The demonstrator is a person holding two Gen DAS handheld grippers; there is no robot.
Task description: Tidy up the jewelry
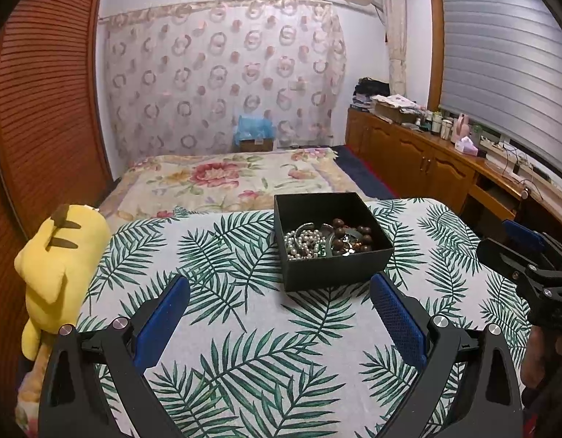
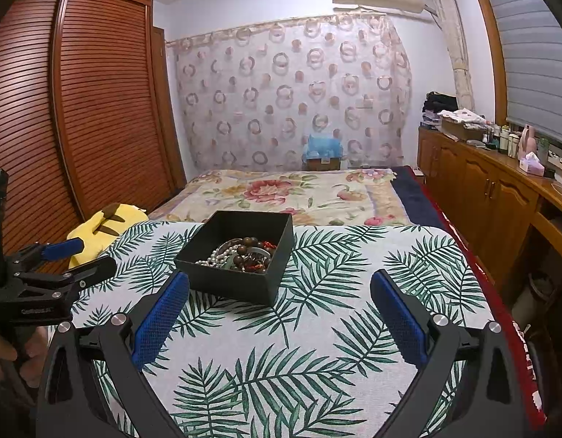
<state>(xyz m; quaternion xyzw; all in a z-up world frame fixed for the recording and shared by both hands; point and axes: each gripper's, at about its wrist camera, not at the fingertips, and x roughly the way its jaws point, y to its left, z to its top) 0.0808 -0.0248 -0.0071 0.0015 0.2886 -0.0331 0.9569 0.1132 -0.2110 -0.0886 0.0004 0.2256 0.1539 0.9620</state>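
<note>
An open black box [image 1: 339, 272] stands on the leaf-print table cover [image 1: 244, 346]. It holds a pearl strand [image 1: 304, 242], brown wooden beads [image 1: 353, 235] and other jewelry. In the right wrist view the box [image 2: 240, 284] sits ahead and left, with the beads [image 2: 250, 252] inside. My left gripper [image 1: 280, 294] is open and empty, just in front of the box. My right gripper [image 2: 280, 290] is open and empty, to the right of the box. Each gripper also shows in the other's view: the right one [image 1: 514, 252] and the left one [image 2: 84, 255].
A yellow plush toy [image 1: 58, 262] lies at the table's left edge. A bed with a floral blanket [image 1: 229, 179] lies behind the table. A wooden wardrobe [image 2: 80, 109] stands on the left. Wooden cabinets [image 2: 481, 189] with clutter run along the right.
</note>
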